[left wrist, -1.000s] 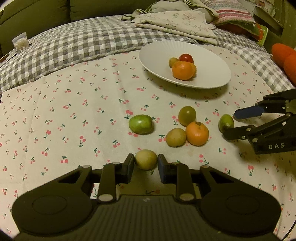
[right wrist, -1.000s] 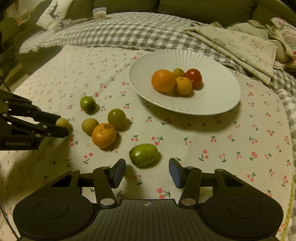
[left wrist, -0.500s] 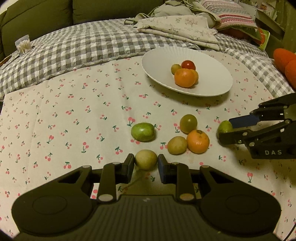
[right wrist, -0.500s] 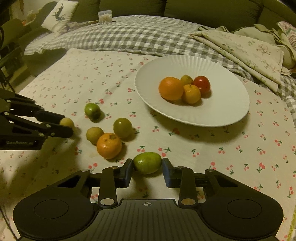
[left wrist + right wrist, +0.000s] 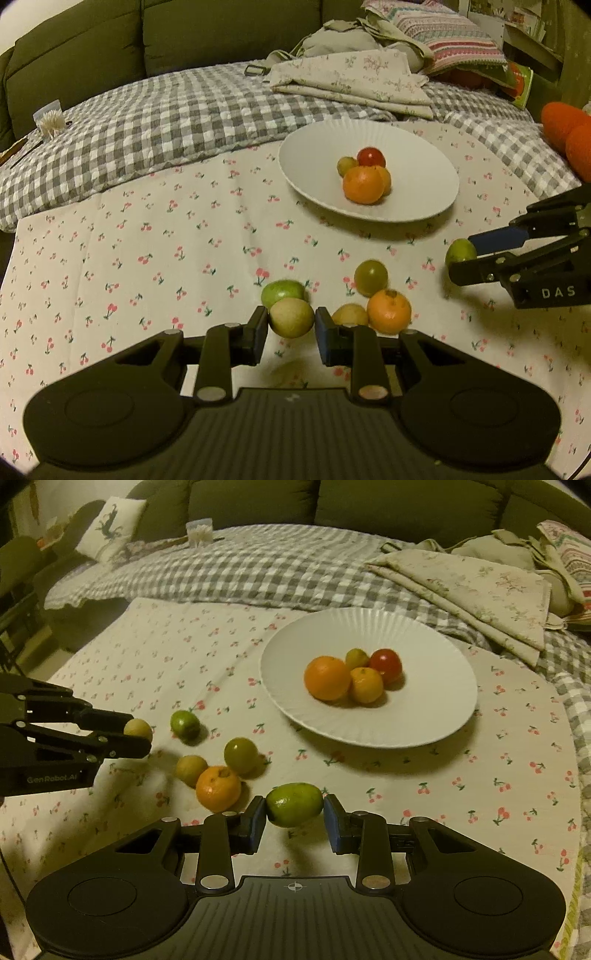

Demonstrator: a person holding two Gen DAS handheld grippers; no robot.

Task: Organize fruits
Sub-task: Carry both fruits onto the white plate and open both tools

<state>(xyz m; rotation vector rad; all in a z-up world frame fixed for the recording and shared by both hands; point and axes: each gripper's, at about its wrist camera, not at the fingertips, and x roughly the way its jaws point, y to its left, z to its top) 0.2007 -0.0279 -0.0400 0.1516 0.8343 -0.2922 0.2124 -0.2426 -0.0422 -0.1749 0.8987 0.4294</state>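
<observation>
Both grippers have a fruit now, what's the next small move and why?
Probably carry both toward the white plate. The left gripper is shut on the pale yellow fruit, the right gripper on the green fruit, and the plate already holds four fruits.

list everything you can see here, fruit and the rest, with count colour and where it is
plate: 1, white, ribbed rim, on the cherry-print cloth
fruit on plate: 4, big orange, small orange, red tomato, yellow-green one behind them
loose fruit on cloth: 4, orange, three greenish ones near it
cherry-print cloth: 1, cream with red cherries, under everything
checked blanket: 1, grey and white, behind the cloth
folded floral fabric: 1, beige, on the blanket
sofa: 1, dark green, at the back
left tool: black, shut on a pale yellow fruit
right tool: black, shut on a green fruit
</observation>
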